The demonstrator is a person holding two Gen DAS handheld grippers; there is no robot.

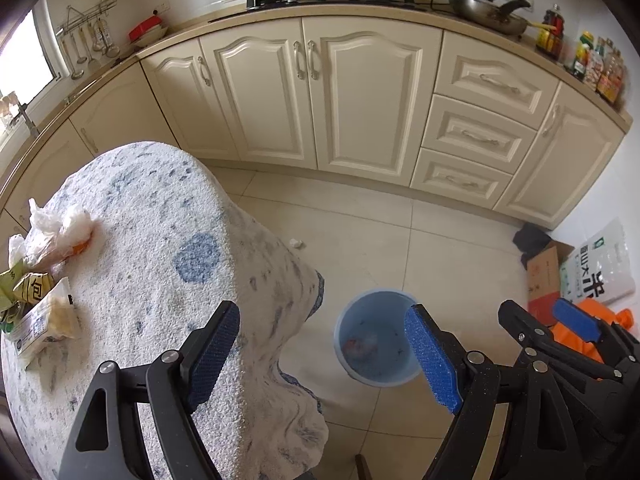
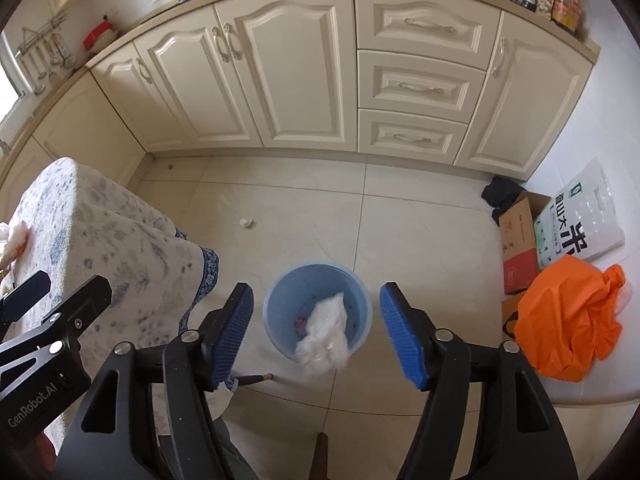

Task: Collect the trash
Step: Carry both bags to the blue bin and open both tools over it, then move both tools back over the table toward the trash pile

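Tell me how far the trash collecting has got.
Done: some trash lies in the blue bin. In hand: a white plastic wad falls between the open right gripper fingers. Left gripper is open, empty. Left: wrappers on the table, a scrap on the floor.

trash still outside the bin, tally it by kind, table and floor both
crumpled clear plastic bags on the table: 1 cluster
green snack wrappers: 1 bunch, exact number hidden at the frame edge
clear packet with pale food: 1
small white wad on the floor: 1
total: 4 lots outside the blue bin
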